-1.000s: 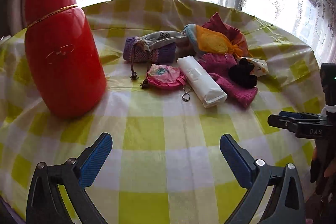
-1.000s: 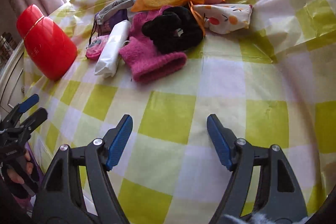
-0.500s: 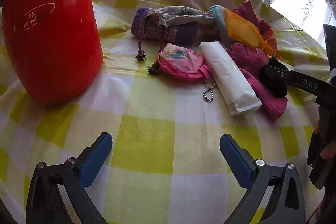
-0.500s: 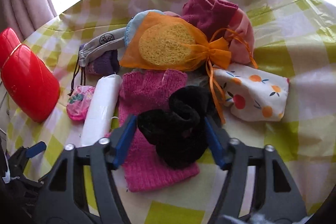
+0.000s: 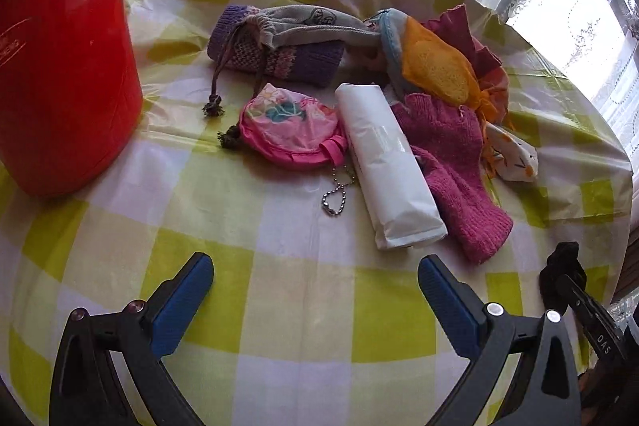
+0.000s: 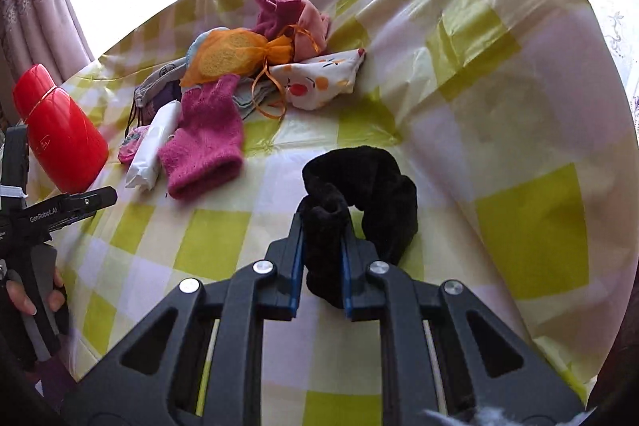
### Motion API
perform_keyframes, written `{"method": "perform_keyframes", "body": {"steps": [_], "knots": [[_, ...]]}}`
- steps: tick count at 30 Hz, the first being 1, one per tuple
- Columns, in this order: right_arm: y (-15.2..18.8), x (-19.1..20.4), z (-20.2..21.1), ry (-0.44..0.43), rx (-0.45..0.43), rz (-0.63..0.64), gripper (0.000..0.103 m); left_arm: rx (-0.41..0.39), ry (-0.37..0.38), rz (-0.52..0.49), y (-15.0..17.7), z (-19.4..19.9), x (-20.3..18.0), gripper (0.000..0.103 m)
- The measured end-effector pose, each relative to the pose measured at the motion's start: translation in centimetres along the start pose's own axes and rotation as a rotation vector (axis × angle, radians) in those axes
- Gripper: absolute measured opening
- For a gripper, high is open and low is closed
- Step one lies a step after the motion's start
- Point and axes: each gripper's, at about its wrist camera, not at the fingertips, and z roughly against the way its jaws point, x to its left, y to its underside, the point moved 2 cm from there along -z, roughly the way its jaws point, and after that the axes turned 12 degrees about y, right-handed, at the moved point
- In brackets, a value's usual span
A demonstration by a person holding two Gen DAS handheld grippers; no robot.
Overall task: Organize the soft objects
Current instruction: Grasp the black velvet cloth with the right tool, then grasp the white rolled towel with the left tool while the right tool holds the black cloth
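Between the right tongs (image 6: 321,226) sits the black scrunchie (image 6: 371,182); the pads are clamped tight on one fold of it, the rest of the loop hanging out front over the checked bench (image 6: 519,218), off the cloth as far as I can tell. It's well clear of the pile now: pink glove (image 5: 451,162), white pack (image 5: 387,166), pink pouch (image 5: 291,124), orange mesh bag (image 5: 435,66), grey drawstring bag (image 5: 307,26). Left tongs (image 5: 315,290) are spread wide over bare cloth, gripping nothing. Readable stuff: "GenRoboLAI", roughly, on the left tool and "DAS" on the right one. Red flask (image 5: 60,58) has lettering, too cut off to read.
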Motion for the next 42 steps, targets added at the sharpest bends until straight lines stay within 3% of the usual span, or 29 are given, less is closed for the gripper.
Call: {"method": "perform_keyframes", "body": {"steps": [5, 7, 8, 10, 11, 15, 18, 21, 22, 23, 24, 26, 27, 30, 34, 36, 37, 38, 40, 42], "knots": [[0.1, -0.4, -0.9, -0.033, 0.047, -0.033, 0.02, 0.043, -0.158, -0.139, -2.1, -4.5, -3.5, 0.103], [0.2, -0.7, -1.1, -0.046, 0.055, -0.056, 0.02, 0.036, -0.157, -0.161, -2.8, -5.4, -4.1, 0.103], [0.3, -0.9, -1.2, -0.049, 0.057, -0.062, 0.02, 0.028, -0.152, -0.146, -3.1, -5.4, -4.2, 0.098], [0.3, -0.8, -1.2, -0.05, 0.057, -0.068, 0.02, -0.018, -0.096, -0.127, -3.1, -4.2, -4.3, 0.048], [0.3, -0.8, -1.2, -0.051, 0.058, -0.069, 0.02, -0.007, -0.059, -0.12, -2.9, -3.6, -4.3, 0.017], [0.3, -1.0, -1.3, -0.06, 0.059, -0.077, 0.02, -0.039, -0.023, -0.166, 0.5, 0.5, -3.8, 0.015], [0.3, -1.1, -1.2, -0.062, 0.058, -0.078, 0.021, -0.027, -0.009, -0.144, 4.3, 3.4, -1.5, 0.015], [0.3, -1.1, -1.3, -0.058, 0.058, -0.073, 0.021, -0.027, 0.084, -0.134, 6.3, 5.3, 0.6, 0.02], [0.3, -1.1, -1.3, -0.056, 0.058, -0.071, 0.021, -0.015, 0.091, -0.128, 6.3, 5.6, 0.9, 0.024], [0.3, -1.0, -1.3, -0.054, 0.058, -0.068, 0.021, -0.003, 0.095, -0.119, 6.1, 5.7, 1.0, 0.039], [0.3, -1.0, -1.3, -0.051, 0.059, -0.065, 0.021, 0.005, 0.098, -0.112, 5.5, 5.6, 0.8, 0.061], [0.3, -0.9, -1.3, -0.045, 0.059, -0.061, 0.021, -0.023, 0.108, -0.116, 4.2, 5.4, -0.4, 0.078], [0.3, -0.8, -1.4, -0.043, 0.059, -0.061, 0.021, -0.046, 0.117, -0.134, 3.4, 5.1, -1.3, 0.08], [0.3, -0.9, -1.4, -0.039, 0.061, -0.061, 0.023, -0.059, 0.096, -0.199, 0.1, 2.7, -3.7, 0.081], [0.2, -0.9, -1.5, -0.042, 0.065, -0.061, 0.024, 0.015, 0.053, -0.2, -3.0, -2.0, -4.3, 0.077], [0.3, -0.9, -1.5, -0.044, 0.067, -0.062, 0.024, 0.061, 0.018, -0.183, -3.3, -3.8, -3.8, 0.056], [0.3, -0.9, -1.5, -0.046, 0.067, -0.063, 0.024, 0.036, 0.001, -0.195, -3.3, -3.7, -3.7, 0.052], [0.3, -0.9, -1.5, -0.047, 0.067, -0.064, 0.024, 0.032, 0.005, -0.198, -3.0, -3.4, -3.6, 0.038], [0.3, -1.0, -1.5, -0.05, 0.064, -0.068, 0.024, -0.001, 0.053, -0.192, -1.9, -1.5, -3.3, 0.036], [0.3, -1.1, -1.3, -0.053, 0.056, -0.074, 0.024, -0.048, 0.05, -0.232, 0.2, 1.3, -3.3, 0.035]]}}
